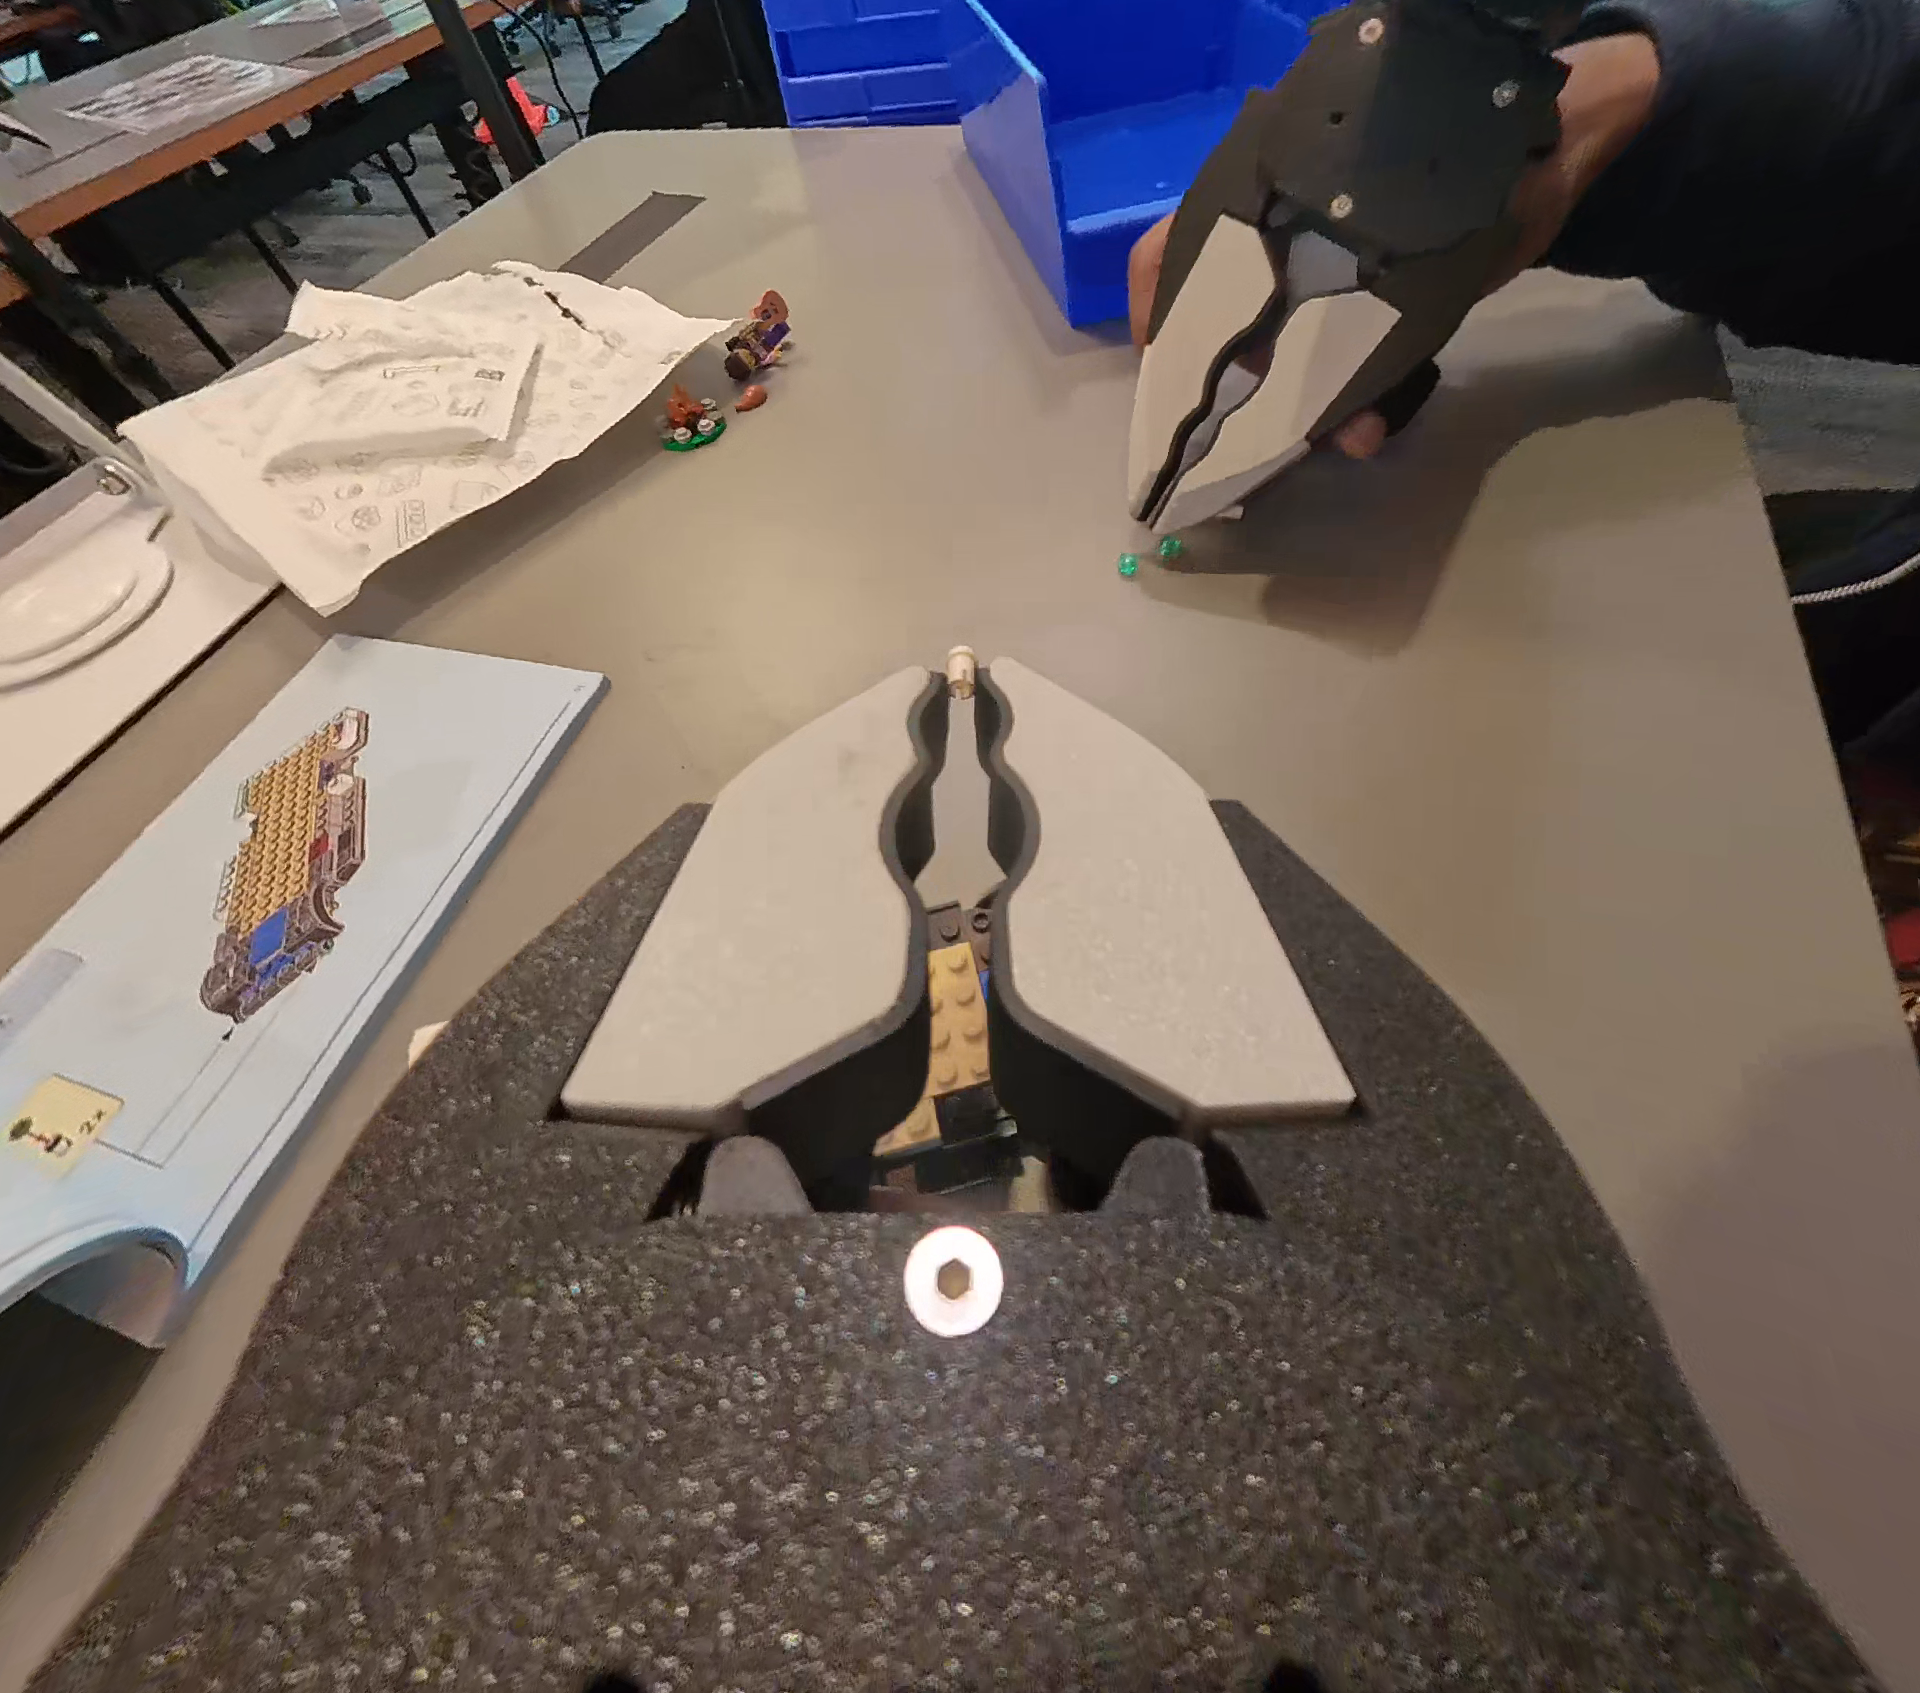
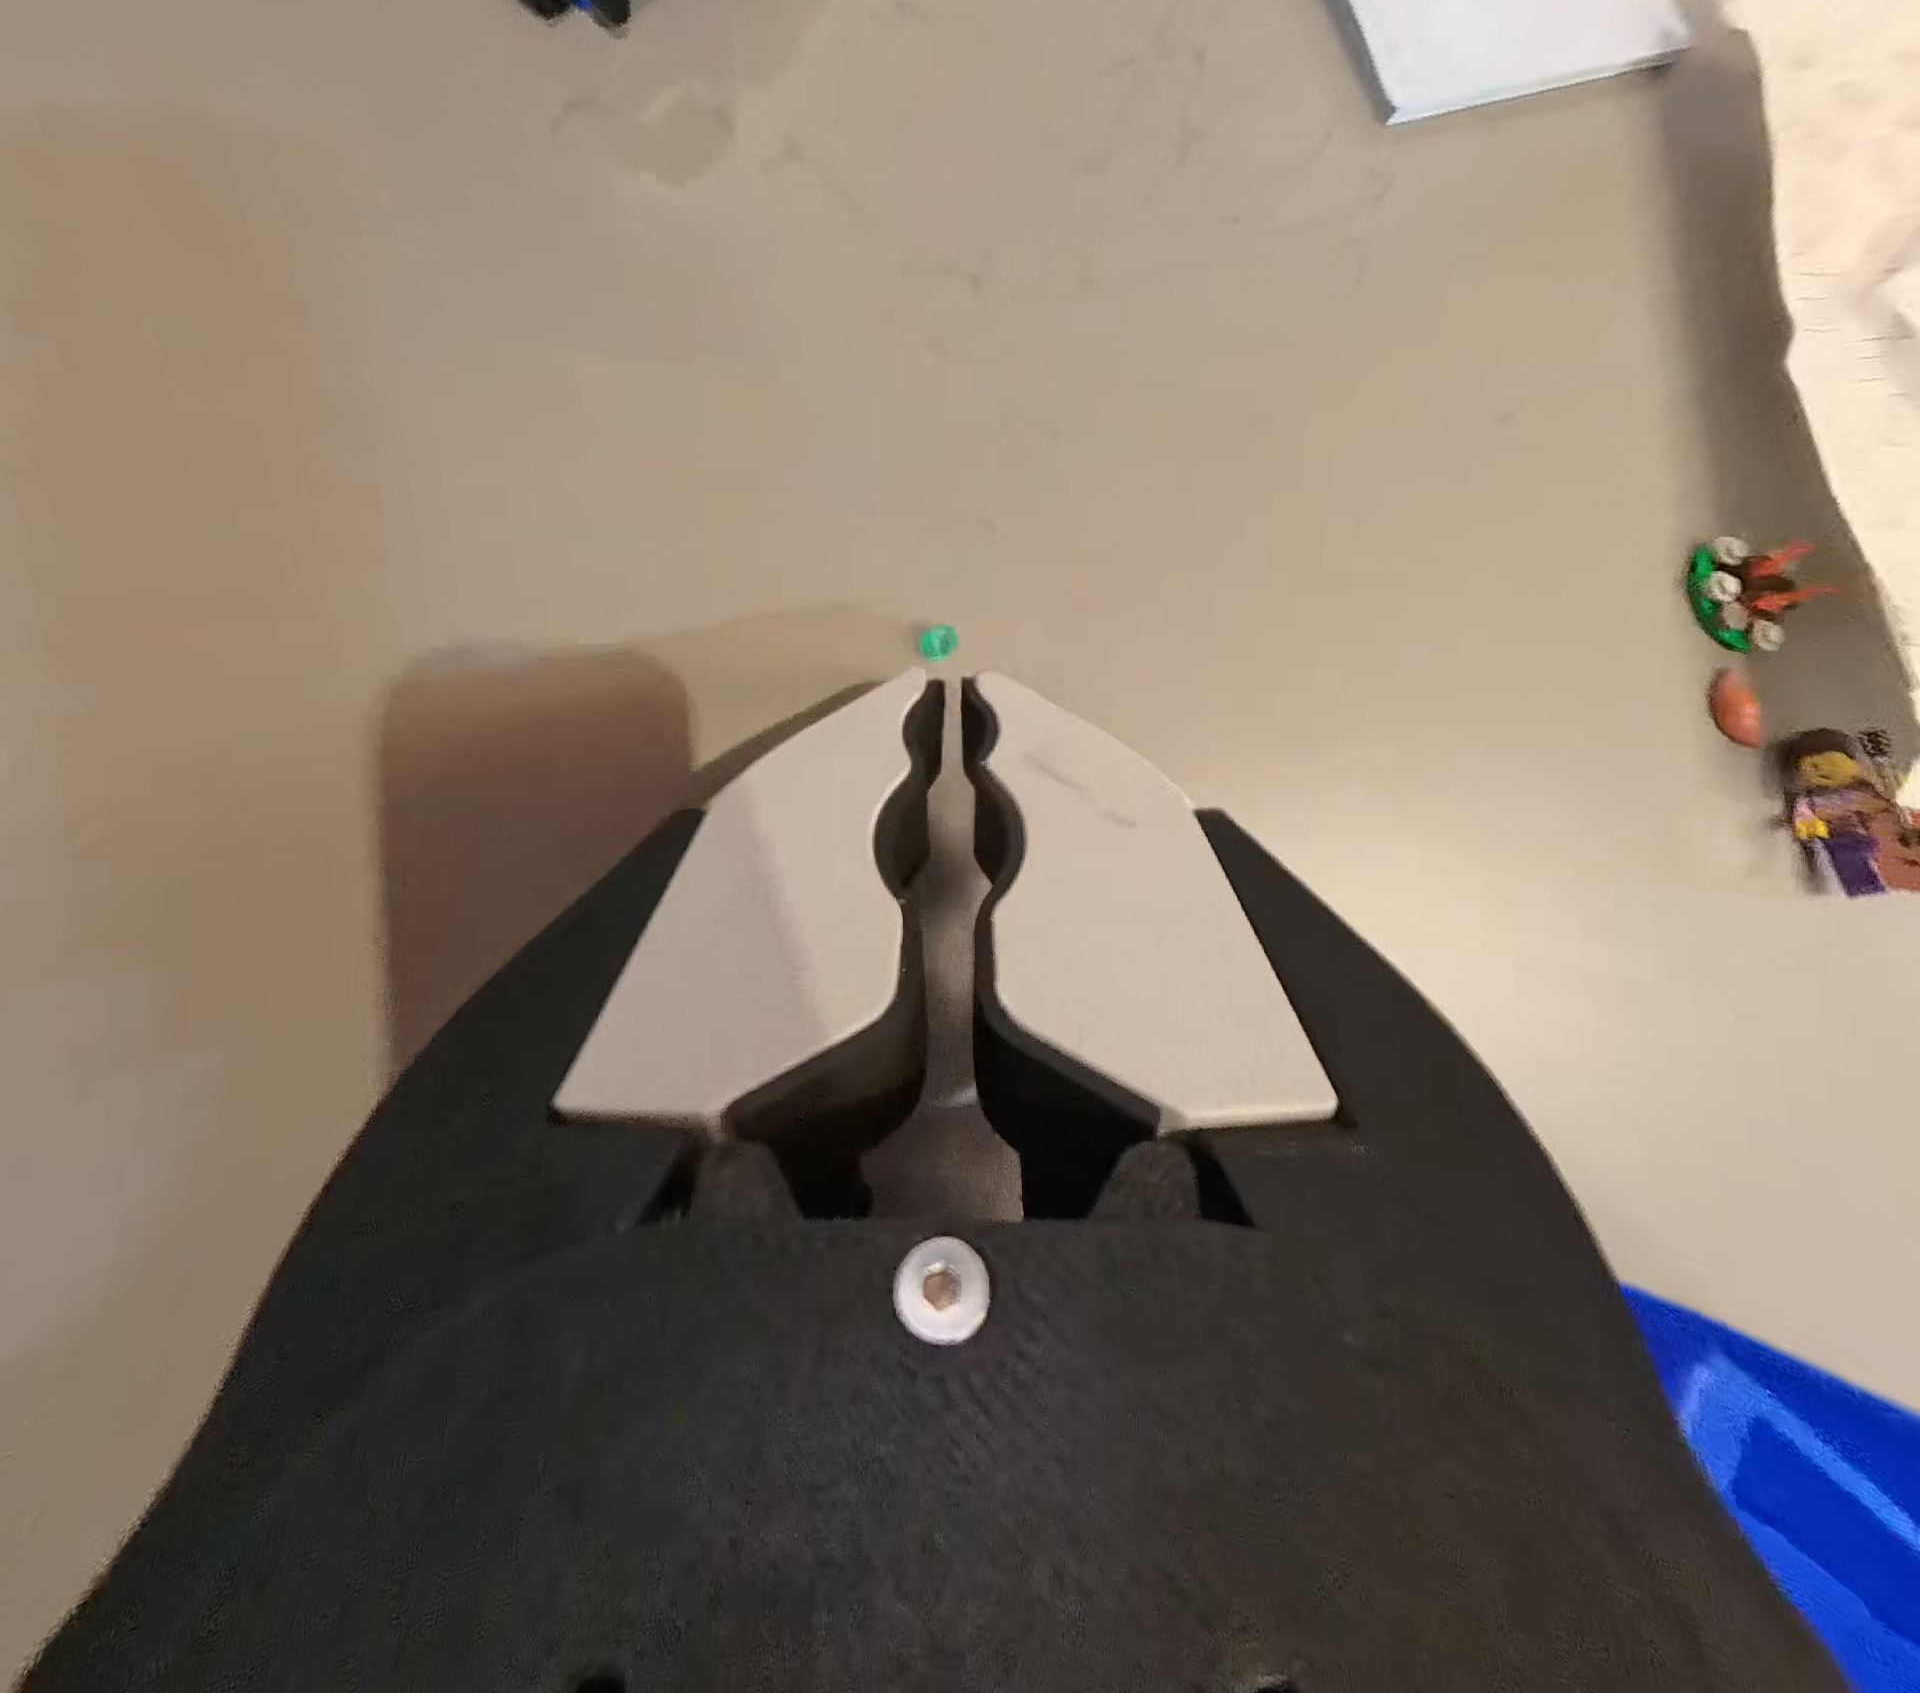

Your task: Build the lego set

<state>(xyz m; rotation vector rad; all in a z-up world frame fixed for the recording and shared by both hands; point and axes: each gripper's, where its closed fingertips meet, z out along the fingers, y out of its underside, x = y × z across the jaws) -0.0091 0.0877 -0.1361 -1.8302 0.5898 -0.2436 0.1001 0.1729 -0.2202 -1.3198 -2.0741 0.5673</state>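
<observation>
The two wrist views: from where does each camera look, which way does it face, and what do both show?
Left wrist view: sits on the left claw, faces across the grey table; its tips pinch a small cream piece; the right claw and a gloved hand show beyond.
Right wrist view: sits on the right claw, looks steeply down at the table; tips almost together, a green bead just ahead.
Shared: bead, booklet, minifigure, blue bin.

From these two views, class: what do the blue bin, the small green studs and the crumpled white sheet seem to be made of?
Blue bin: likely moulded plastic, with an even colour, rigid walls and a slight sheen.
Green studs: probably translucent plastic; they look glassy and catch the light.
White sheet: seemingly thin matte paper, with creases and a torn edge.
</observation>
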